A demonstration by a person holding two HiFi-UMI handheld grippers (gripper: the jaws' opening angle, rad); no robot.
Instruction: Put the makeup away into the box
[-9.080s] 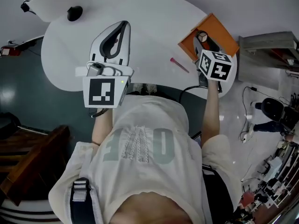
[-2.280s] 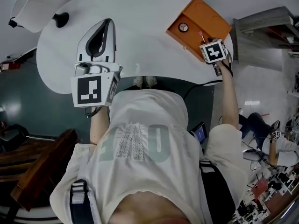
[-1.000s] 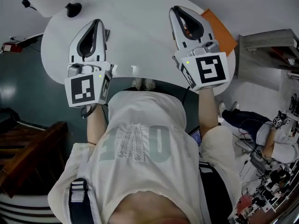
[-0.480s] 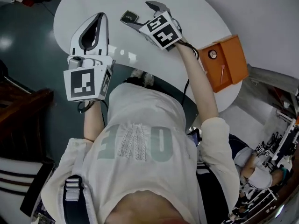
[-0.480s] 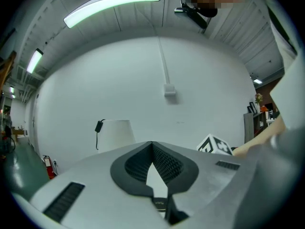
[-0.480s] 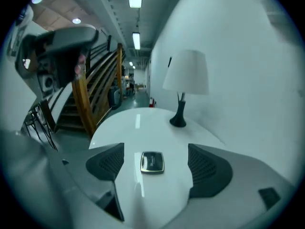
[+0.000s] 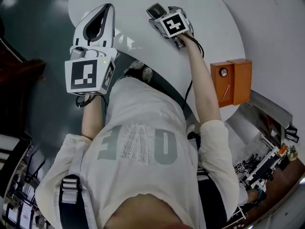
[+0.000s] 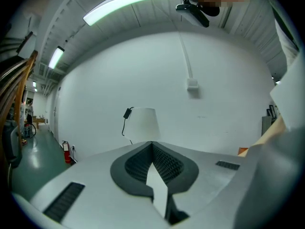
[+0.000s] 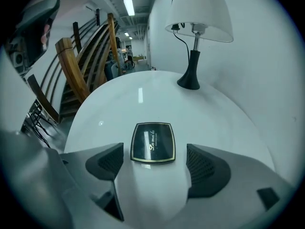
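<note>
A black square compact (image 9: 153, 142) with a gold rim lies flat on the white round table (image 9: 143, 104). My right gripper (image 9: 155, 165) points steeply down at it, and its jaws have just been opening. They now stand wide, with the compact between the fingertips and untouched. In the head view the compact (image 7: 155, 9) shows just beyond the right gripper (image 7: 162, 16). The orange box (image 7: 241, 80) sits at the table's right edge, holding a round item (image 7: 222, 72) and a thin pink stick (image 7: 228, 91). My left gripper (image 7: 107, 8) is shut and empty, hovering over the table's left edge.
A lamp with a white shade and a black base (image 9: 189, 78) stands on the table beyond the compact. A wooden stair railing (image 9: 71, 61) runs past the table's left side. The left gripper view looks level at a white wall and the lamp shade (image 8: 143, 124).
My right gripper swung from beside the orange box across to the compact, dropped toward it, and its jaws went from shut to wide. The left gripper drifted sideways and stayed shut.
</note>
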